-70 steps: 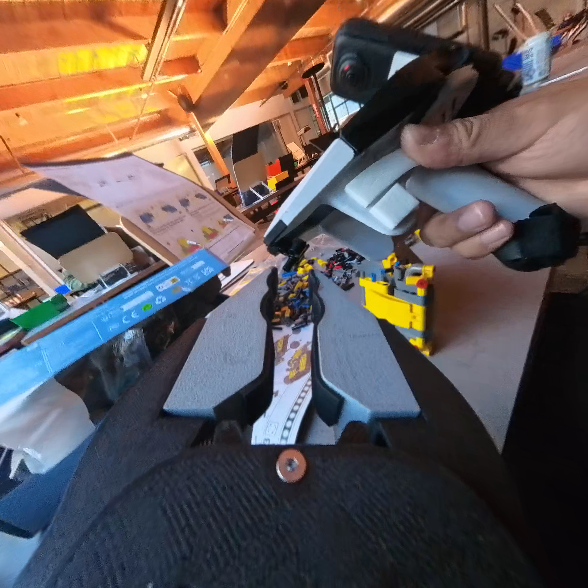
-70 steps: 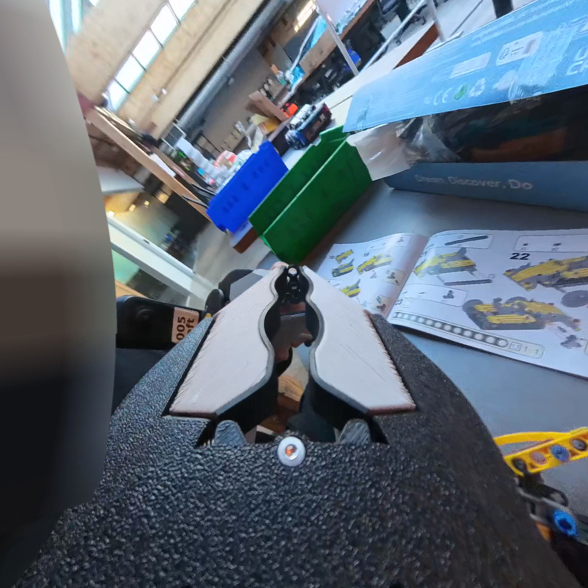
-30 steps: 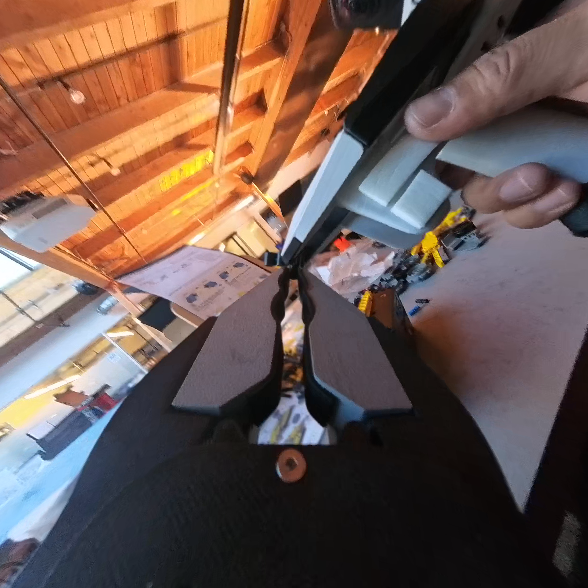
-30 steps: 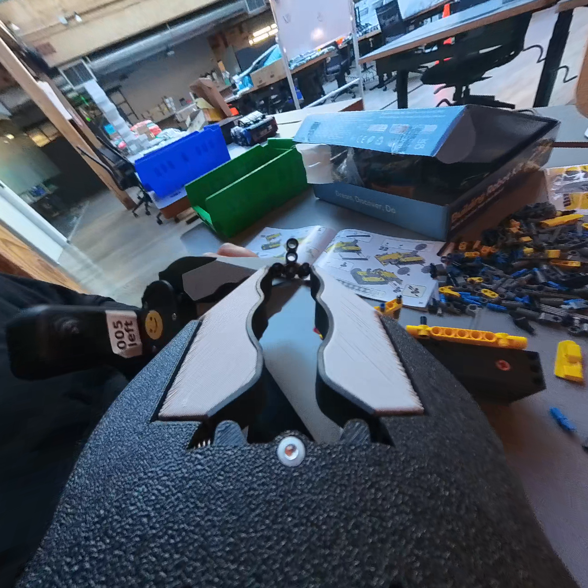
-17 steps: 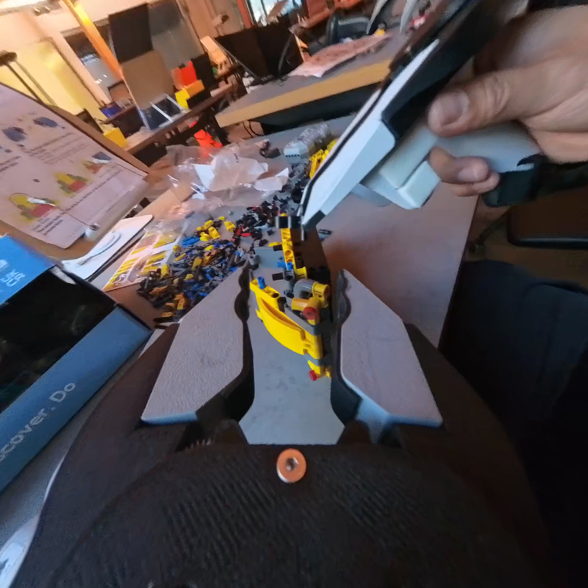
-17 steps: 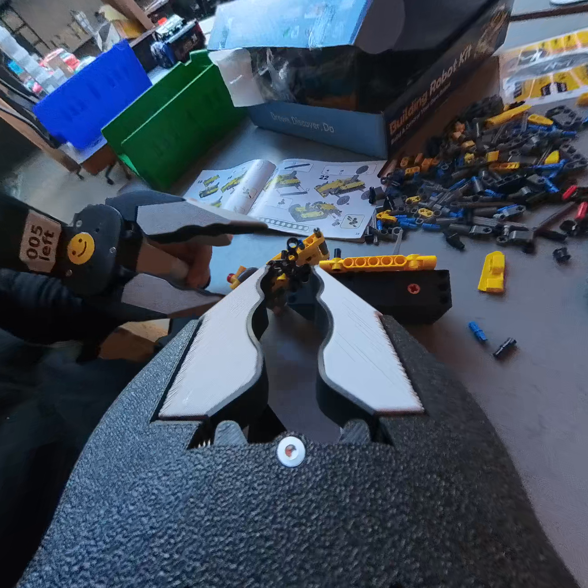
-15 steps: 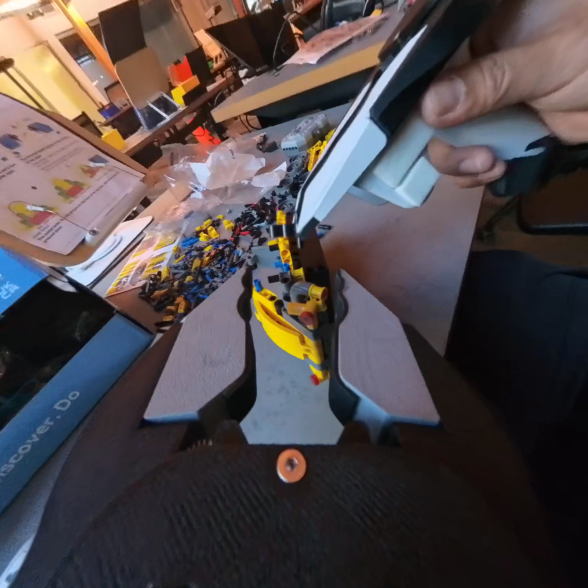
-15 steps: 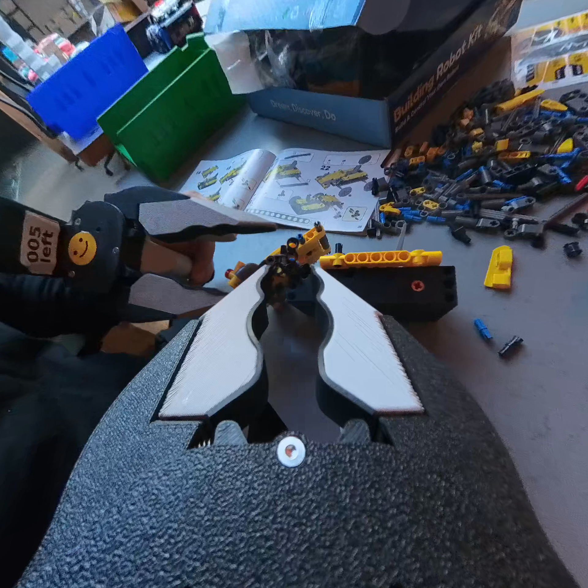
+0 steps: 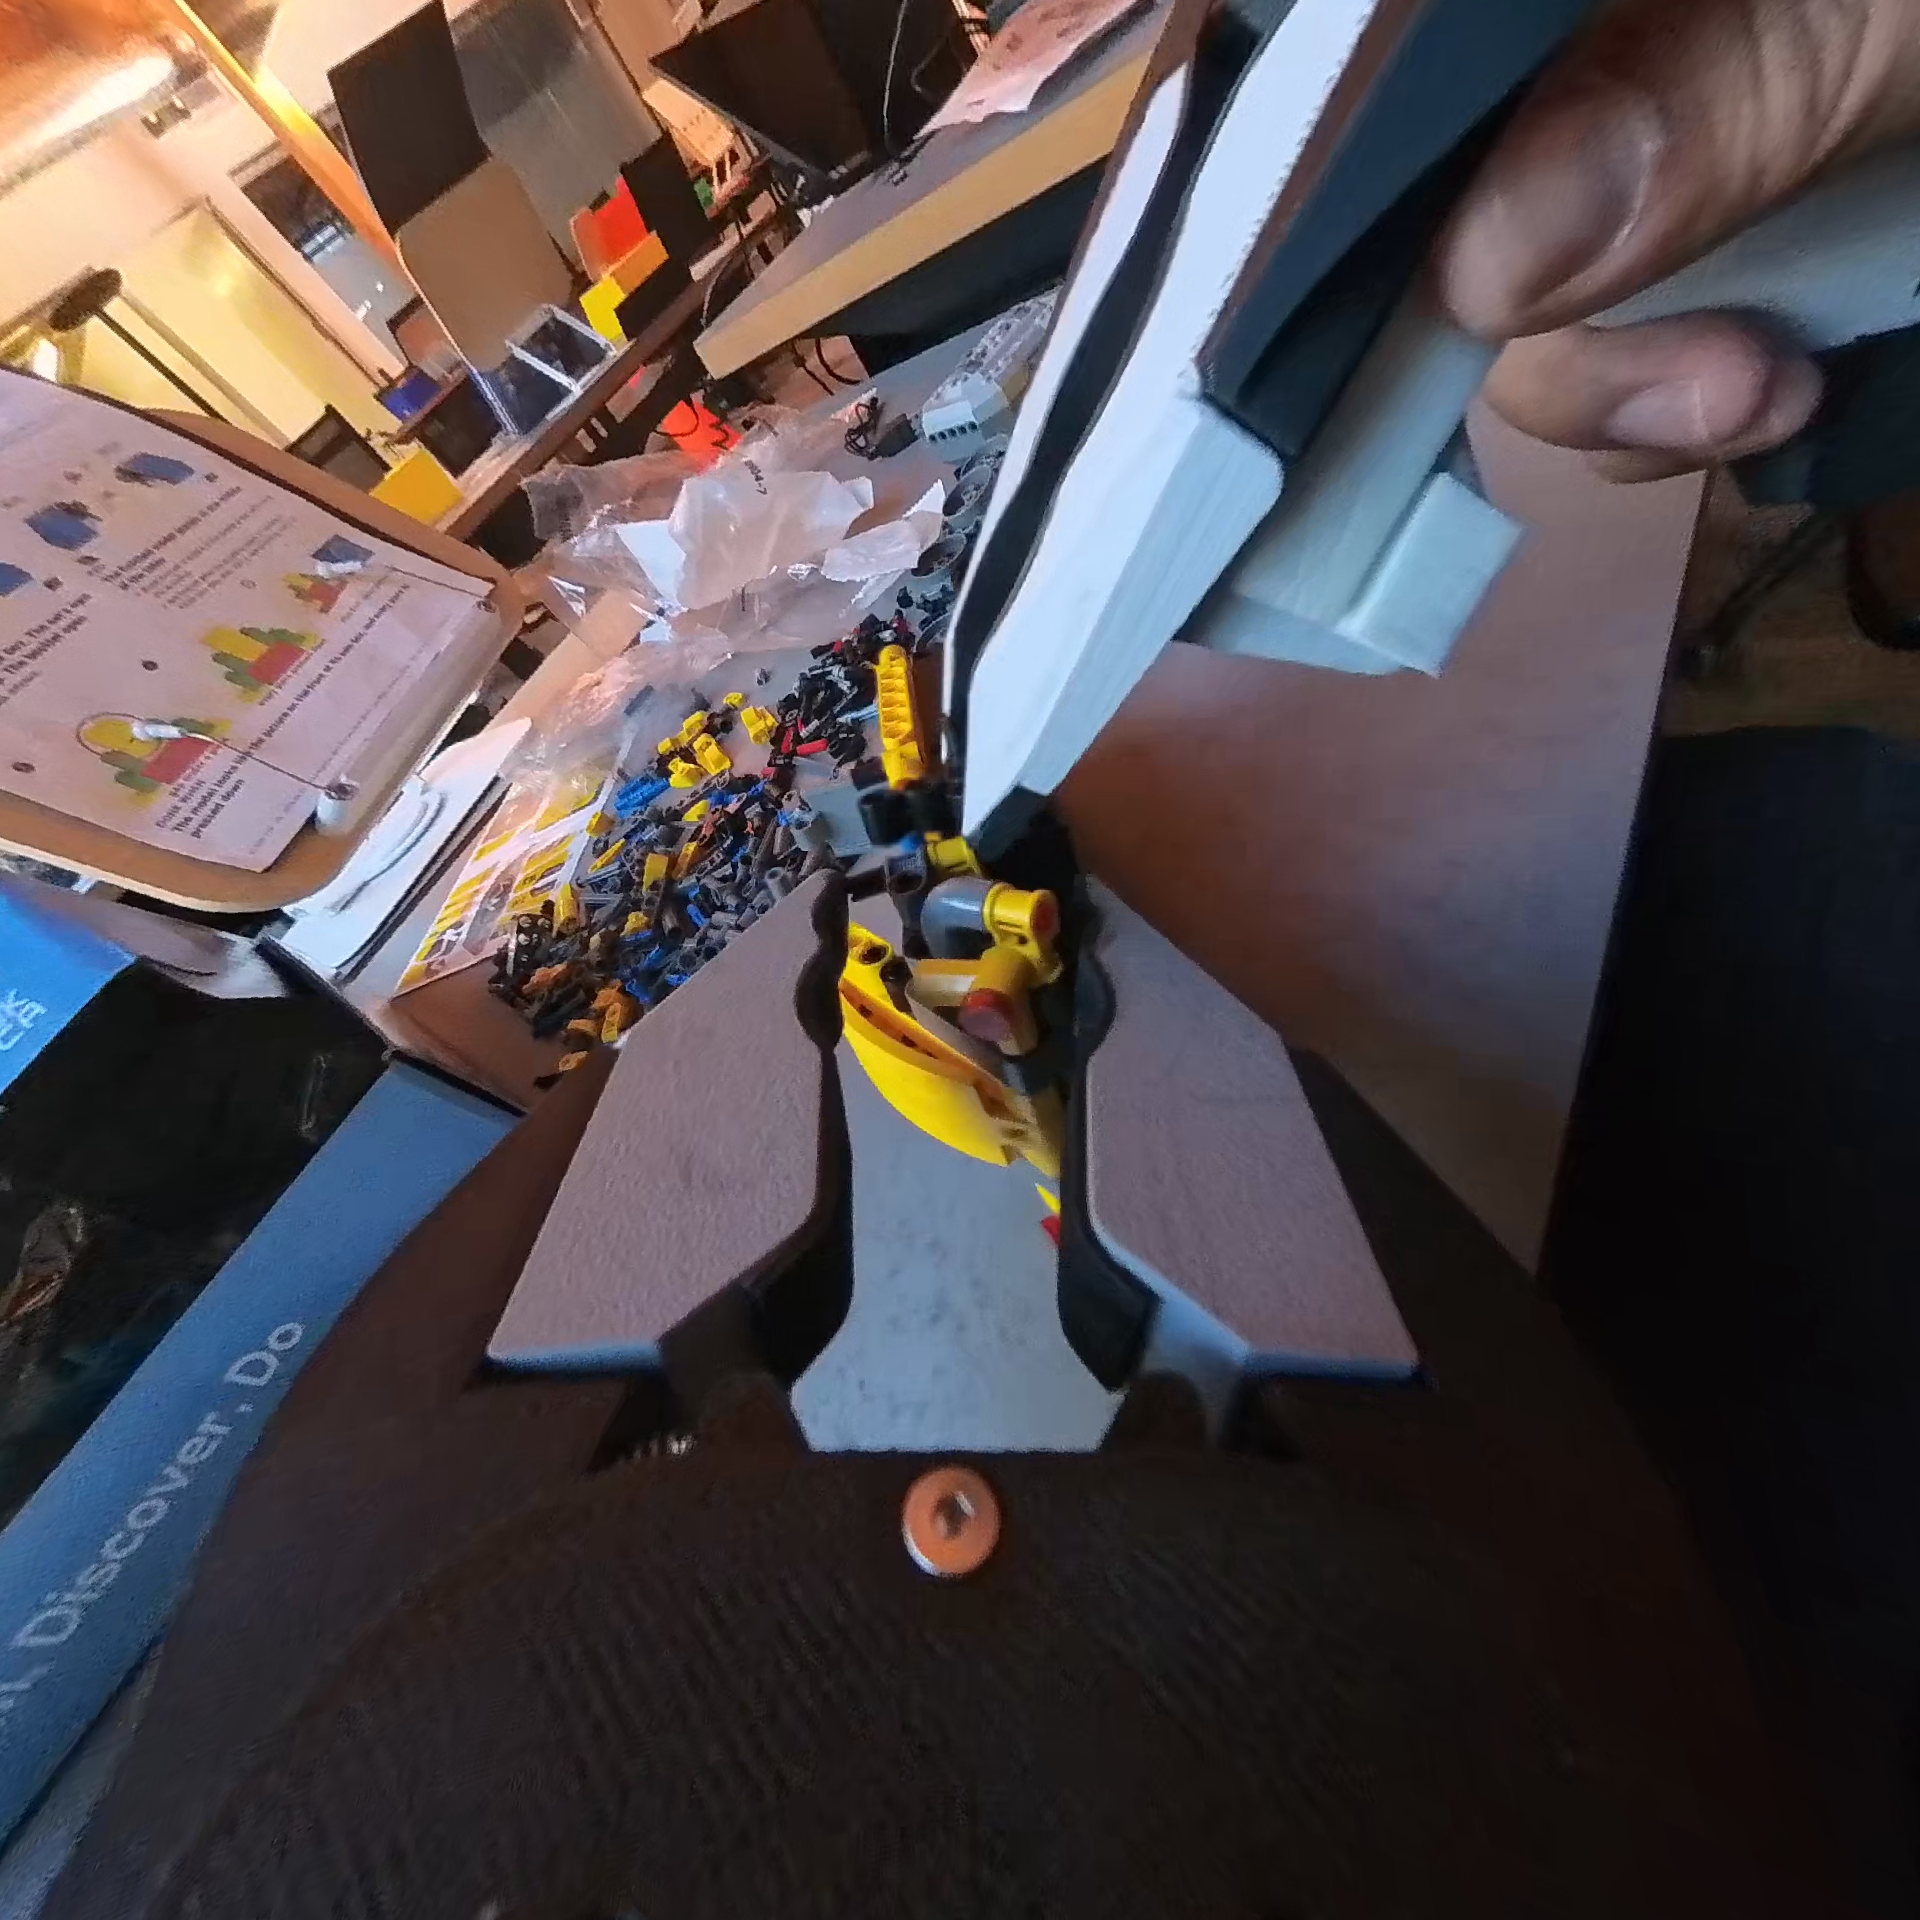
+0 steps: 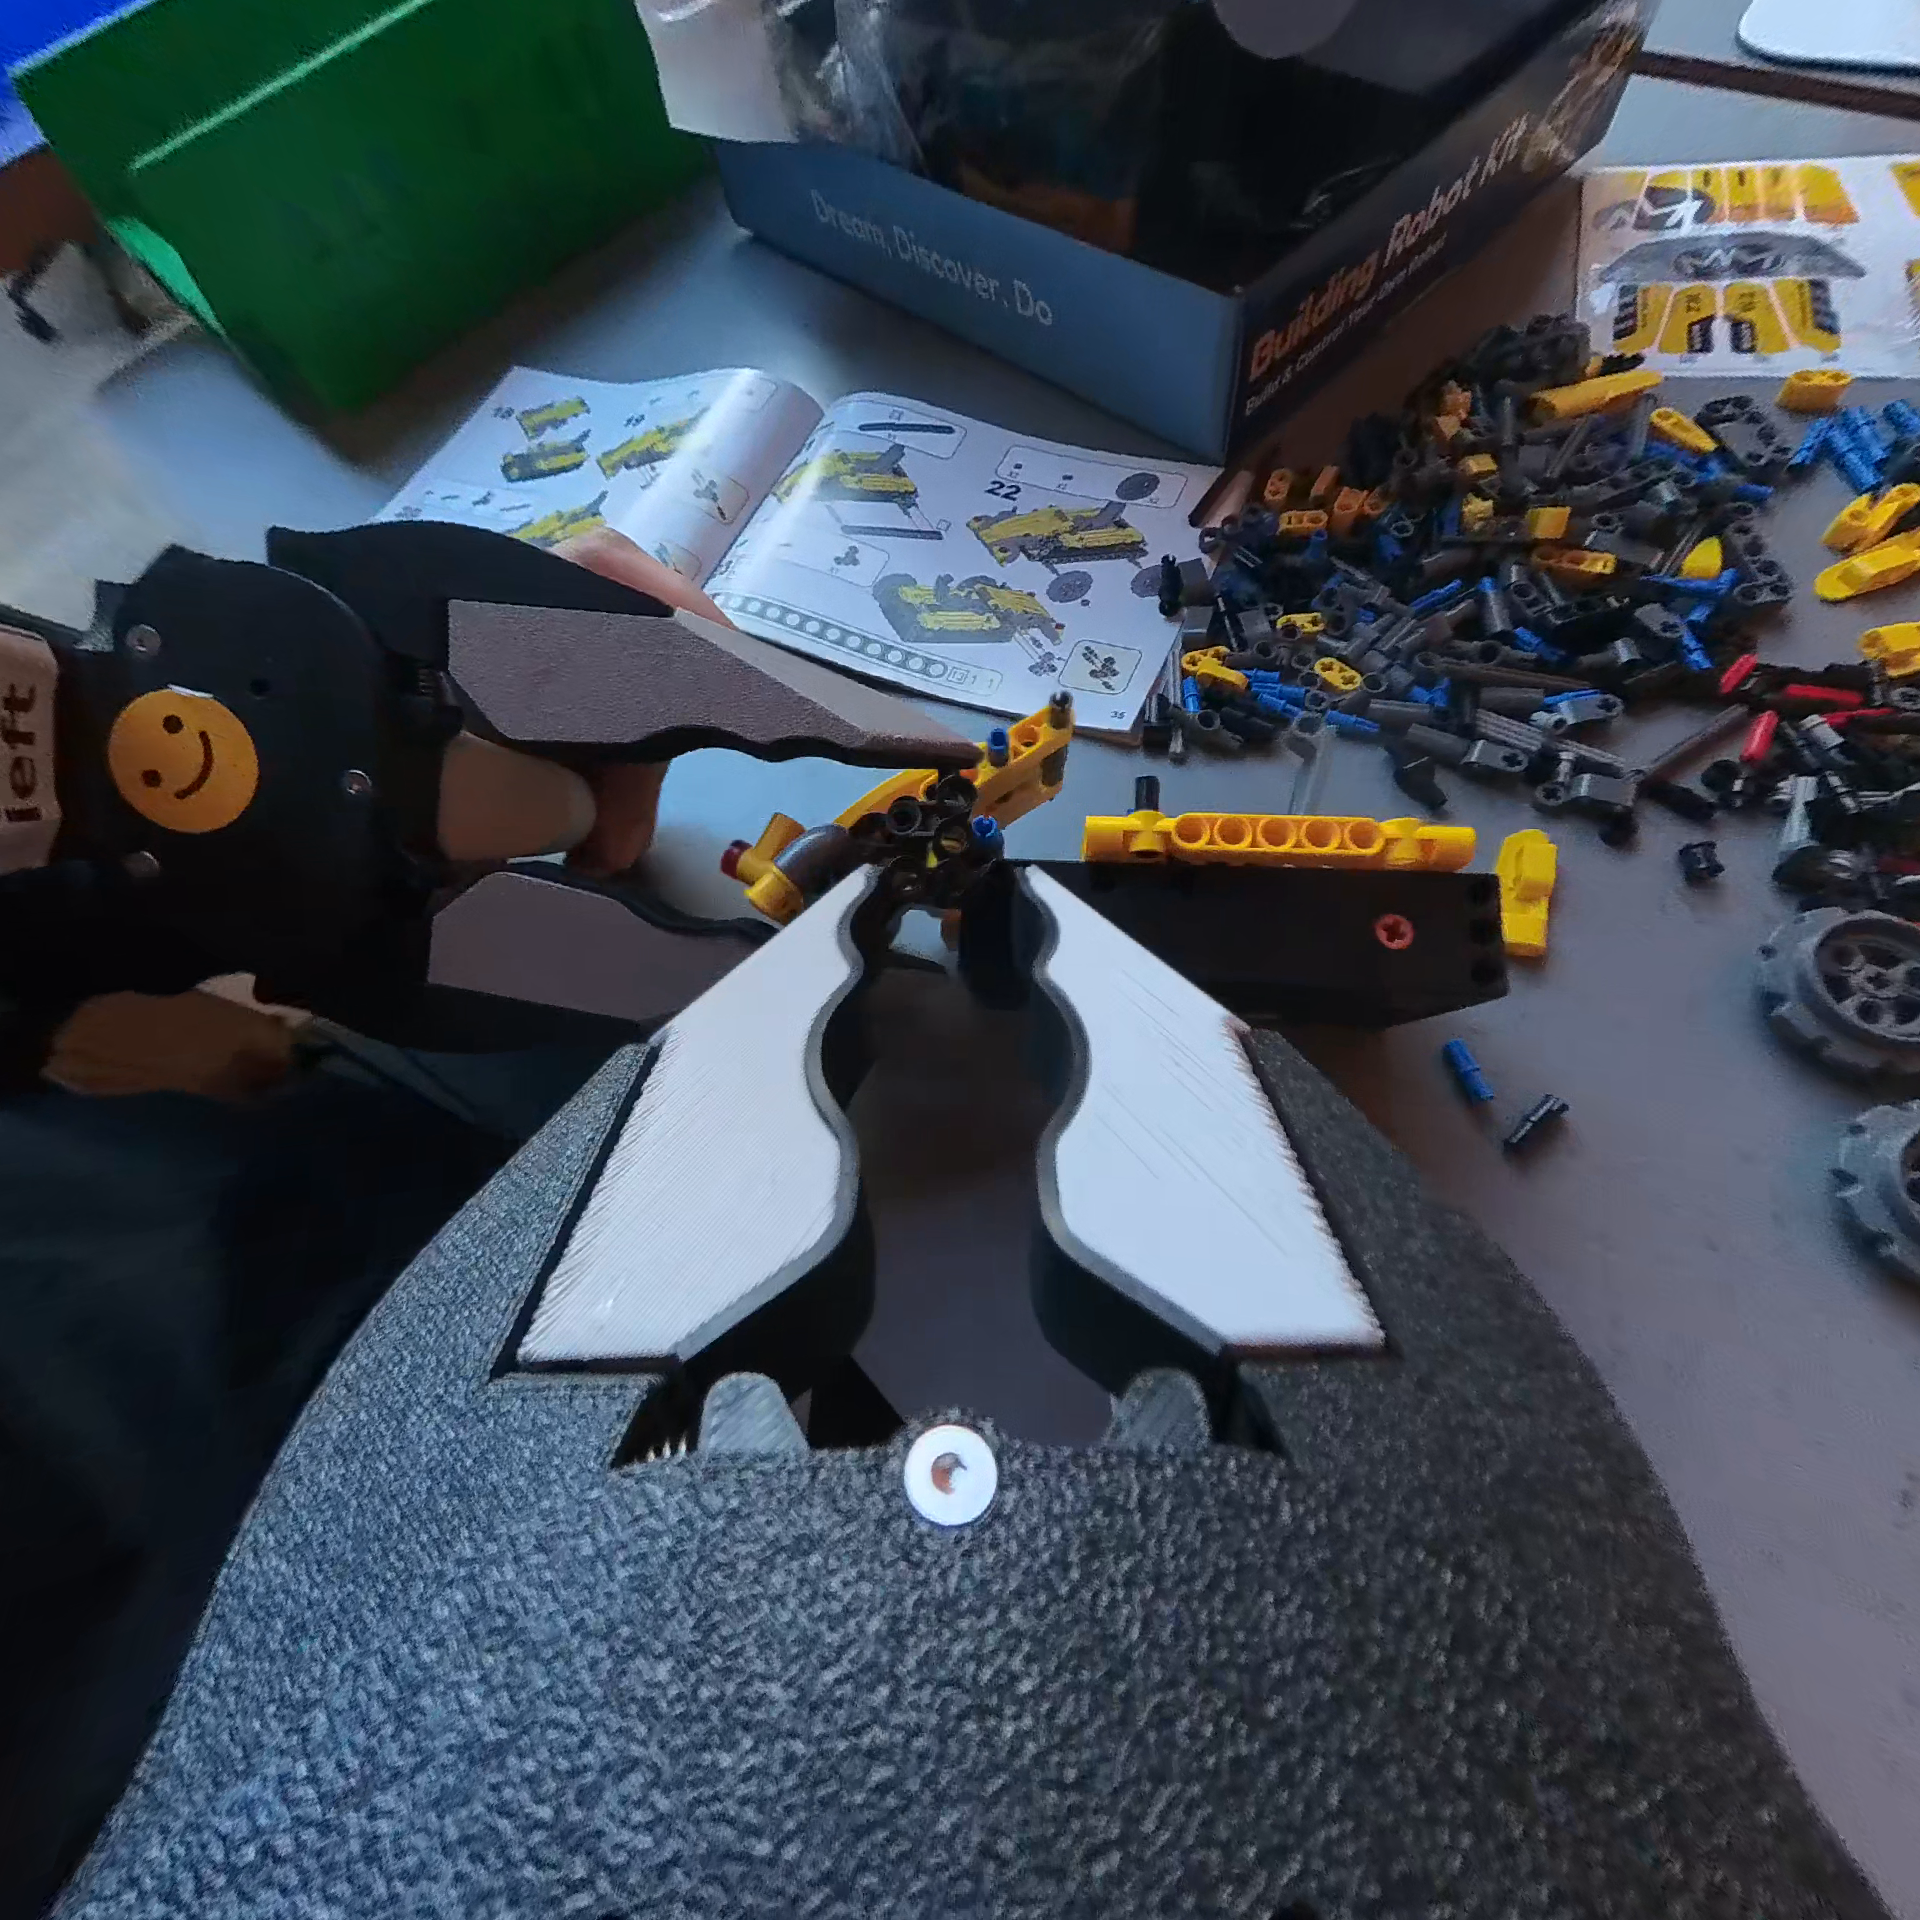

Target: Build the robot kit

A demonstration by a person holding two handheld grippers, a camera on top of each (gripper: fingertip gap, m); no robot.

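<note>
A yellow and grey brick assembly (image 9: 935, 1070) sits between the fingers of my left gripper (image 9: 951, 914). The jaws stand wide and press on both its sides. In the right wrist view the left gripper's fingers (image 10: 675, 707) pinch the assembly (image 10: 997, 758) from above and below. The assembly joins a black block (image 10: 1278, 935) topped by a yellow beam (image 10: 1278, 836). My right gripper (image 10: 943, 881) is shut on a small black connector piece (image 10: 930, 831), held against the assembly. Its white finger (image 9: 1091, 623) comes down from the upper right in the left wrist view.
A pile of loose bricks (image 10: 1507, 623), an open instruction booklet (image 10: 883, 540), a blue kit box (image 10: 1039, 260), a green bin (image 10: 343, 177), a sticker sheet (image 10: 1745, 260) and grey wheels (image 10: 1849, 977) lie around. Crumpled plastic bags (image 9: 758, 540) and a sheet on a board (image 9: 208, 644) stand farther off. It is some 5 cm from my right tips to the black block (image 10: 1278, 935).
Both grippers swung down from pointing upward to the table. The left one opened and closed in around the assembly. The right one brought its black piece to the assembly.
</note>
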